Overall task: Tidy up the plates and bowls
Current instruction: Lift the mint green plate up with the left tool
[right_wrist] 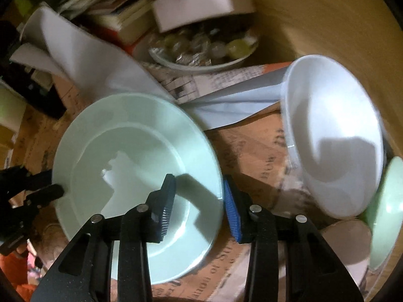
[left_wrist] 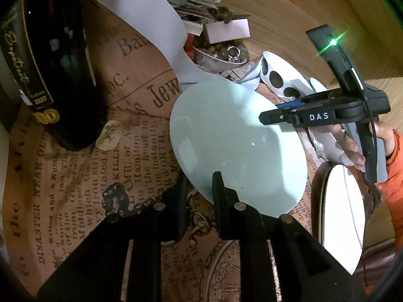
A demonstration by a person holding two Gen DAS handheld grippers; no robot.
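- We are holding the pale mint-green round ceramic plate [left_wrist: 236, 148] by its near rim with our left gripper [left_wrist: 199, 183]; its 2 black fingers are pinched narrow on the edge, 1 above the face and 1 below, so the plate is sitting tilted over the brown newsprint-patterned table covering [left_wrist: 75, 188].
- We are bringing our right gripper [right_wrist: 199, 201] to the opposite rim of the same plate. In the right wrist view its 2 blue ribbed pads [right_wrist: 233, 209] are straddling that rim: 1 is over the plate's well, the other is just outside the edge.
- The right jaws are standing partly apart and we are seeing a gap on each side of the rim, so they are not pressing on the plate yet.
- The relation that matters, as we judge it: the rim is running across the gap between the pads, so closing should catch it edge-on, with the plate then carried from 2 opposite sides.
- The white round ceramic bowl [right_wrist: 335, 130] is lying tipped to the right of the right gripper, near but apart from the plate, with a second pale green dish [right_wrist: 388, 214] beside it at the frame edge.
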